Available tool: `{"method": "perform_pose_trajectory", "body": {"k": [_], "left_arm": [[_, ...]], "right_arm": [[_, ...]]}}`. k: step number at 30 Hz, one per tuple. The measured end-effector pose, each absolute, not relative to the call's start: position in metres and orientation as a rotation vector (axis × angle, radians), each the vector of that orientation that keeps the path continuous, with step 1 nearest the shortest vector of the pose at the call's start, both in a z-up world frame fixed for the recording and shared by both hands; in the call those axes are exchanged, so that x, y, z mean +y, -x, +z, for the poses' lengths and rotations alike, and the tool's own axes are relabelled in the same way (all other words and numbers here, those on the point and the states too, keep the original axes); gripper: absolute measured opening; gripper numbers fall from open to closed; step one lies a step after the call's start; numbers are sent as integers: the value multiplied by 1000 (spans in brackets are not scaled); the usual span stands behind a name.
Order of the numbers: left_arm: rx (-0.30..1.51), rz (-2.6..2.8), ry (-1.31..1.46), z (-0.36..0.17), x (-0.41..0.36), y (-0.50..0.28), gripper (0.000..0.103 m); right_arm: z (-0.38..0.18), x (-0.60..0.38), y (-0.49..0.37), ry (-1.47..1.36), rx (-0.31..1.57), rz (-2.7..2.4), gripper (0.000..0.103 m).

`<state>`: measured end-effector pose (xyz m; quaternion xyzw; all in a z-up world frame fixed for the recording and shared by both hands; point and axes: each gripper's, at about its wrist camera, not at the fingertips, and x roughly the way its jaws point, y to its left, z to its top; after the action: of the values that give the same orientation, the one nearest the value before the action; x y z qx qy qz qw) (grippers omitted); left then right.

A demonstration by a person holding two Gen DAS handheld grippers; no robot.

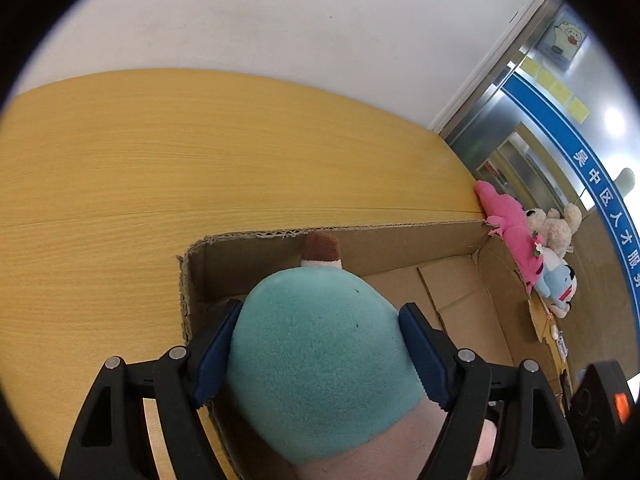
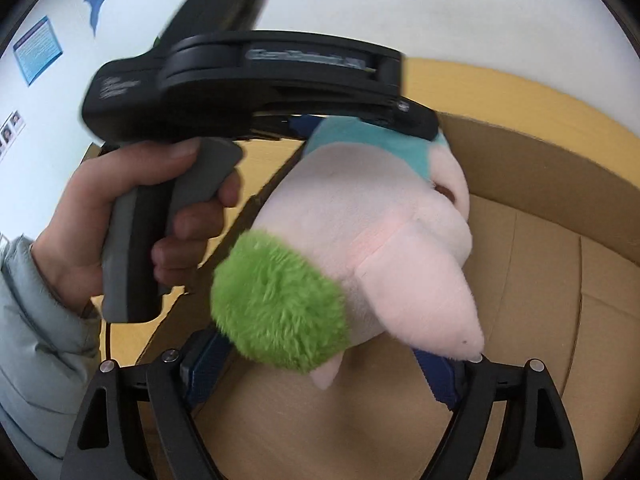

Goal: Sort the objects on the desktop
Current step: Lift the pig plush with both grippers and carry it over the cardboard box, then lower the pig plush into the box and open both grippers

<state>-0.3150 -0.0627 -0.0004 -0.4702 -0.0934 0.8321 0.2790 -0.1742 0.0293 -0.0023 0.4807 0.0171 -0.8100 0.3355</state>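
Note:
A plush toy (image 1: 320, 360) with a teal head, a pale pink body (image 2: 360, 220) and a green fuzzy tuft (image 2: 276, 304) hangs over an open cardboard box (image 1: 360, 230). My left gripper (image 1: 322, 306) is shut on the teal head, a blue pad pressed into each side. In the right wrist view the same left gripper (image 2: 364, 124) clamps the toy from above, held by a hand (image 2: 120, 220). My right gripper (image 2: 320, 340) stands open below the toy. The tuft and a pink limb lie over its fingers and hide their tips.
The box (image 2: 540, 152) sits on a yellow wooden table (image 1: 160, 160) by a white wall. At the box's far right corner lie a pink plush (image 1: 508, 220), a beige bear (image 1: 556, 224) and a blue-and-white plush (image 1: 560, 284). A grey sleeve (image 2: 32, 320) fills the lower left.

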Motion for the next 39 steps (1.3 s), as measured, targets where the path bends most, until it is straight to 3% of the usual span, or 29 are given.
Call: {"method": "perform_pose_trajectory", "body": {"k": [4,11,13,15,18,26,27,39], "left_arm": [[-217,2292,1237,7,-64,308,77],[-325,2389,1124,41,-85,281,76],[-316,2426,1076,56,-90,265,76],[-321,2449,1018,75,-95,245,76],[-311,2486,938,104,-101,214,78],[-118,2634,750,163,-95,116,79],[-88,2652,719,169,-92,99,79],[56,2835,515,200,-27,-64,82]], "right_arm": [[-23,34,181,-1305,19,-2045,76],[-20,39,165,-1267,56,-2022,80],[-4,48,151,-1215,76,-2051,82],[27,59,126,-1090,126,-2105,94],[69,83,91,-928,174,-2161,102],[136,120,10,-705,318,-2352,103],[153,84,30,-700,325,-2374,103],[190,159,-69,-606,290,-2589,103]]}}
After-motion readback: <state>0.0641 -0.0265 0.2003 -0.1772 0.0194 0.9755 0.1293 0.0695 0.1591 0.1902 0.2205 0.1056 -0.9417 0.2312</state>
